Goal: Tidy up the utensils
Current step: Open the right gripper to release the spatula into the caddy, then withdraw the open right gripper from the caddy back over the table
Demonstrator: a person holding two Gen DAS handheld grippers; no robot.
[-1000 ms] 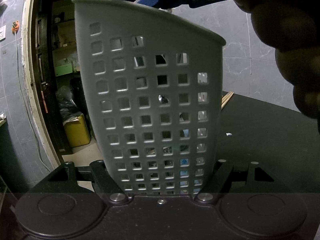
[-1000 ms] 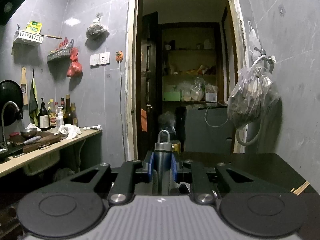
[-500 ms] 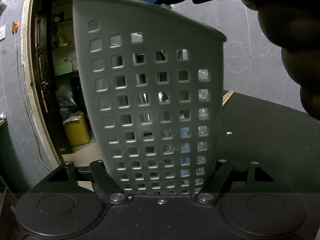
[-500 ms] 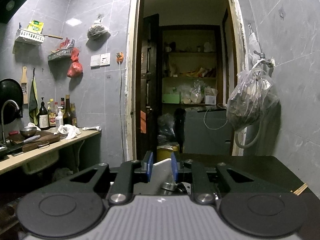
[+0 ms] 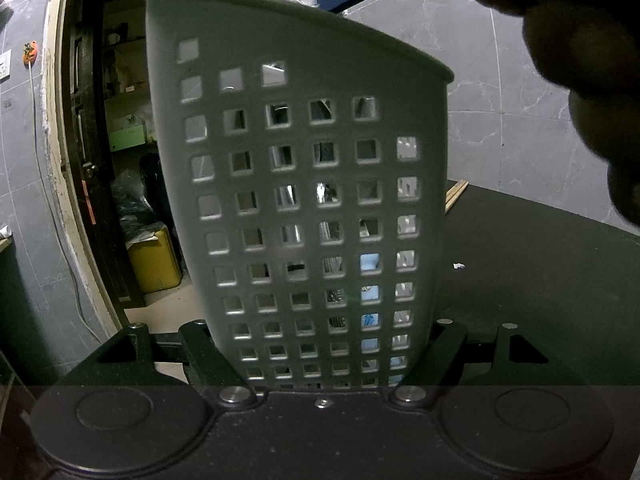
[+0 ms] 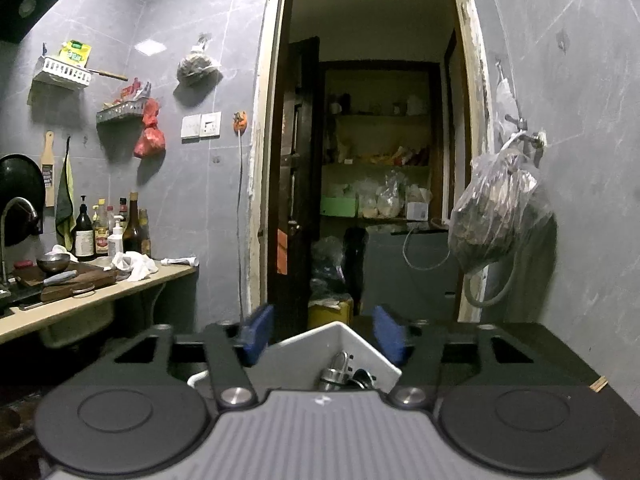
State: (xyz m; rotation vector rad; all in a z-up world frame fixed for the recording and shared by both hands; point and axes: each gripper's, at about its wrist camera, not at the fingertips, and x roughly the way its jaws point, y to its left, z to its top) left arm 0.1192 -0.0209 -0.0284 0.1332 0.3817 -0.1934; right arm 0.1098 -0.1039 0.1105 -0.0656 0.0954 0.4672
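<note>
Clamped low between the left claw jaws on the black counter, the grey perforated plastic utensil holder is judged light, stiff yet tippy, while the right claw, just opened and empty, hangs over its rim above the steel utensils inside.

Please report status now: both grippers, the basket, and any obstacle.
Left gripper shut on basket. Right gripper open above it, jaws just opened, nothing between. Utensil inside. No obstacle seen.

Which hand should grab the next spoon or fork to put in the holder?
Right. The right gripper has just opened its jaws, empty, above the holder; the left gripper is busy clamping it.
</note>
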